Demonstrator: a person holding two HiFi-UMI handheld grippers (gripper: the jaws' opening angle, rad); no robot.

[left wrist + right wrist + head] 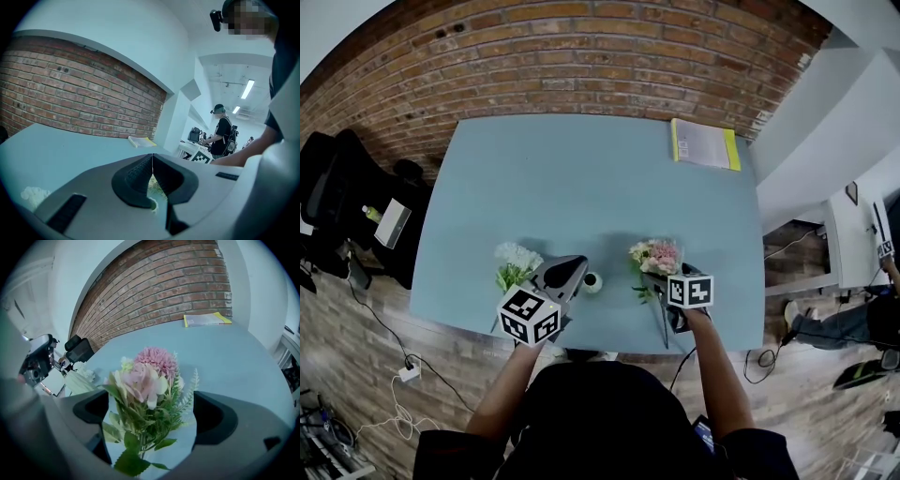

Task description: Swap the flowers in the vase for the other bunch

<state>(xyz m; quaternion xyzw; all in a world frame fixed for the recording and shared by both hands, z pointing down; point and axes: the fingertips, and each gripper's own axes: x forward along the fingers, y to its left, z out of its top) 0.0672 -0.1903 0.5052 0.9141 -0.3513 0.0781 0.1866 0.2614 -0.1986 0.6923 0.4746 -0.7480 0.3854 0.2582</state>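
A pink bunch of flowers (656, 255) lies near the blue table's (581, 178) front edge, stems towards me. My right gripper (656, 281) is over its stems. In the right gripper view the pink bunch (147, 380) stands between the jaws, which are open and wide apart with their pads clear of the stems (150, 413). A white bunch (517, 258) lies to the left. Beside it my left gripper (572, 269) is shut, its tips meeting (152, 158) with nothing seen between them. A small white vase (592, 281) stands between the two grippers, with nothing showing in its dark mouth.
A yellow-edged book (705, 145) lies at the table's far right corner. The brick wall (581, 56) runs behind the table. Black chairs and boxes (337, 197) stand at the left. A person (220, 136) stands at a desk off to the right.
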